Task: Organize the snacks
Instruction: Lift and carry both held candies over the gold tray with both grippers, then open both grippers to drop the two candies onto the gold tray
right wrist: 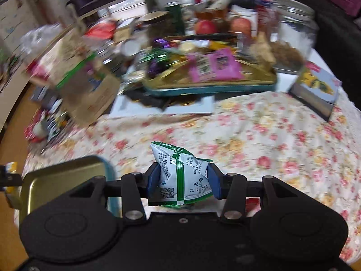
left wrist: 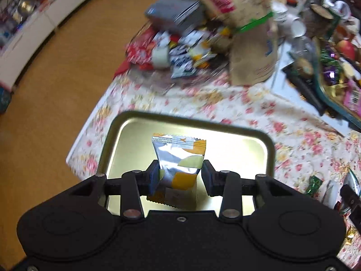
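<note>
My left gripper (left wrist: 180,176) is shut on a silver and orange snack packet (left wrist: 180,158) and holds it over a gold metal tin (left wrist: 126,133) on the floral tablecloth. The tin holds nothing else that I can see. My right gripper (right wrist: 182,180) is shut on a white and green snack packet (right wrist: 180,176) above the tablecloth. The gold tin (right wrist: 61,176) shows at the lower left of the right wrist view, with the left gripper's packet at its far left edge.
A pile of loose snack packets (left wrist: 176,52) lies at the table's far left corner beside a brown paper bag (left wrist: 250,33). A teal tray of sweets (right wrist: 209,72), apples and a glass jar (right wrist: 293,33) stand at the back. The table edge and wooden floor (left wrist: 56,79) are to the left.
</note>
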{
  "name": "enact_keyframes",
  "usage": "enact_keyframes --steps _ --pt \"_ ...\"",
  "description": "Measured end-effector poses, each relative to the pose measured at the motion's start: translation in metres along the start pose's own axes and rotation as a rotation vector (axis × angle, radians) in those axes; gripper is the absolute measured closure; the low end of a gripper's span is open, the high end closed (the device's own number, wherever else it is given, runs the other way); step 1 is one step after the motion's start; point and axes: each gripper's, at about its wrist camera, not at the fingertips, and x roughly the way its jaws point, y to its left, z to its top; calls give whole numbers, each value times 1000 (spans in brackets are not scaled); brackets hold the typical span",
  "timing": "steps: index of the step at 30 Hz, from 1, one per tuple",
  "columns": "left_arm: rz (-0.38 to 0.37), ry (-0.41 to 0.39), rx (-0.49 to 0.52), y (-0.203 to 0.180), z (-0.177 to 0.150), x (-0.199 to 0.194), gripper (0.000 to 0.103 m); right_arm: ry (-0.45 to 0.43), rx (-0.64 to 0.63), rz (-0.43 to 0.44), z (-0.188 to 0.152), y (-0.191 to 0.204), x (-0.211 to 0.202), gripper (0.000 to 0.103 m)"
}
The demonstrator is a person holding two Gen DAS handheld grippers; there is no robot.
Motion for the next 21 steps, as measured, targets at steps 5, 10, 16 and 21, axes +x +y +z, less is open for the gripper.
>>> enact_keyframes --steps 5,10,16,21 --pt "21 84 -117 32 2 17 55 4 -91 130 -8 52 0 54" --pt "27 115 -159 49 3 26 55 23 -163 267 -18 95 -3 54" --pt "29 103 -174 60 5 24 55 56 -203 323 -28 118 0 54" --pt "41 62 -179 63 7 19 53 82 -216 310 -33 118 6 54"
